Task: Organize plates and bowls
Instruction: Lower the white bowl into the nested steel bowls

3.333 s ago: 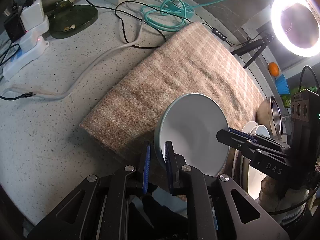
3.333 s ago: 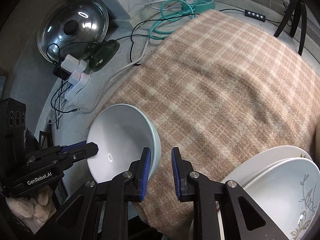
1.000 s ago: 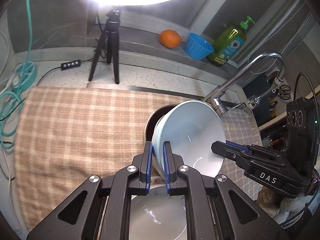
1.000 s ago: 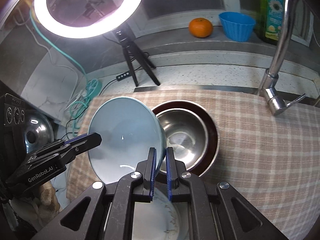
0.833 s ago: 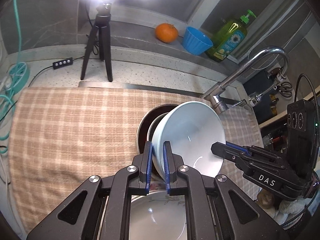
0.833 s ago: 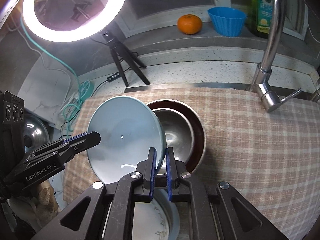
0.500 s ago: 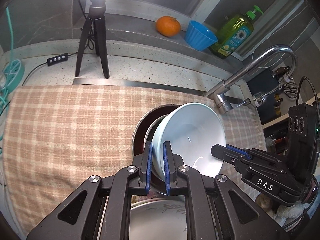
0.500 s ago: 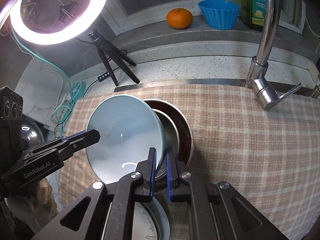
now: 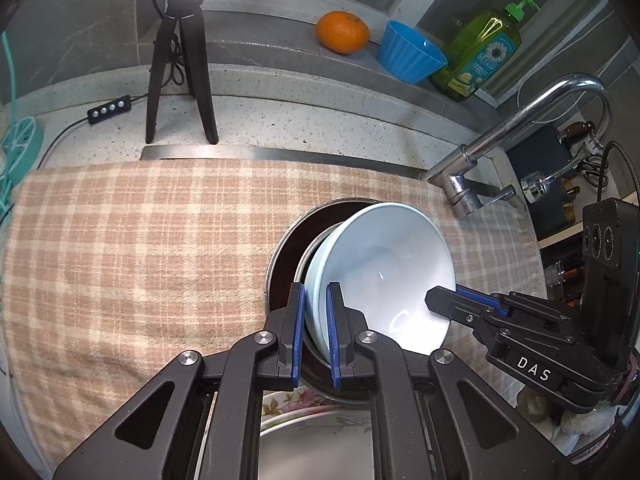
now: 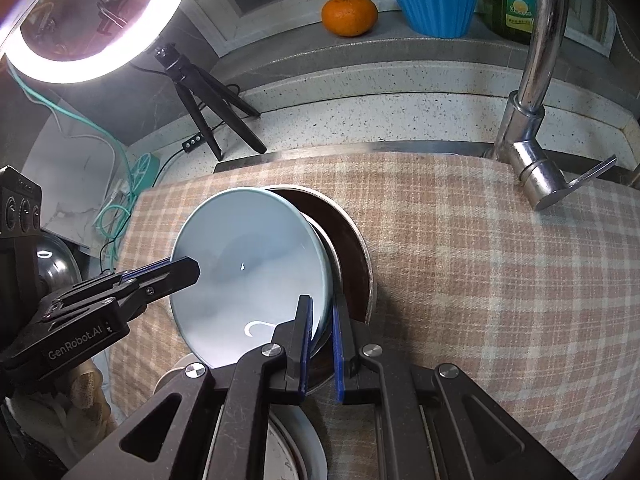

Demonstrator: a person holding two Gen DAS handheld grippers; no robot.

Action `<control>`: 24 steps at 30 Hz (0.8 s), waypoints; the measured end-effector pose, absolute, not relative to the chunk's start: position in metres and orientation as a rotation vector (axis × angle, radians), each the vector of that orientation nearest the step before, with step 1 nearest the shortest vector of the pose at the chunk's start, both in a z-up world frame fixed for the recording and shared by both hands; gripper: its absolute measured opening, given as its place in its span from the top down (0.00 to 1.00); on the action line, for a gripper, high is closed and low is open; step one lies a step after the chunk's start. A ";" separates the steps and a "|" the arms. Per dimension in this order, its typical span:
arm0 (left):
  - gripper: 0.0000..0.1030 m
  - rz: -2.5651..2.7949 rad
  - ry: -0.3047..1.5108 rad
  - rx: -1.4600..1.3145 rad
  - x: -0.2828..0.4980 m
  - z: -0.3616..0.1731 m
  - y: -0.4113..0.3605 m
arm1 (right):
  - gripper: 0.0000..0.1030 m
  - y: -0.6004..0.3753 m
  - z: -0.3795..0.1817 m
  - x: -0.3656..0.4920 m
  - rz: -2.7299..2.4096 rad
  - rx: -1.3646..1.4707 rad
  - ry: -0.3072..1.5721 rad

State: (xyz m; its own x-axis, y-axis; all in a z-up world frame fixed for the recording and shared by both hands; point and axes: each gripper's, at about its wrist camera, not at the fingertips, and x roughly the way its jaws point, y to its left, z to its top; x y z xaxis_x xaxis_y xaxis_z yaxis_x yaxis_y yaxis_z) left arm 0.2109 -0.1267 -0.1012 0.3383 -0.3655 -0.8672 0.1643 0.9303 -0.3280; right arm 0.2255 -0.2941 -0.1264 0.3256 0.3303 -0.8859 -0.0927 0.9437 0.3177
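The pale blue bowl (image 9: pixel 380 264) is clamped at opposite rim edges by the left gripper (image 9: pixel 316 332) and right gripper (image 10: pixel 322 336) jaws, tilted, its opening facing right, just over the steel bowl (image 10: pixel 352 248) on the checked cloth (image 9: pixel 140 248).

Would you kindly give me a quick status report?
Both grippers, left and right, shut on pale blue bowl rim. Bowl tilted over steel bowl. Nothing in the way.

Your left gripper (image 9: pixel 316 320) is clamped on the near rim of the pale blue bowl (image 9: pixel 384 272), tilted over the steel bowl (image 9: pixel 304 252) nested in a dark-lined one on the checked cloth (image 9: pixel 140 248). Right gripper (image 9: pixel 444 304) pinches the opposite rim. Floral plate (image 9: pixel 304 404) sits just below your fingers.
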 end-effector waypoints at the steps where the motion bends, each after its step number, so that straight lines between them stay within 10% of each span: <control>1: 0.91 -0.347 1.179 -0.195 0.211 -0.101 -0.126 | 0.92 -0.293 -0.127 0.227 0.280 0.222 1.211; 24: 0.91 -0.348 1.191 -0.187 0.213 -0.100 -0.123 | 0.88 -0.289 -0.125 0.228 0.285 0.186 1.207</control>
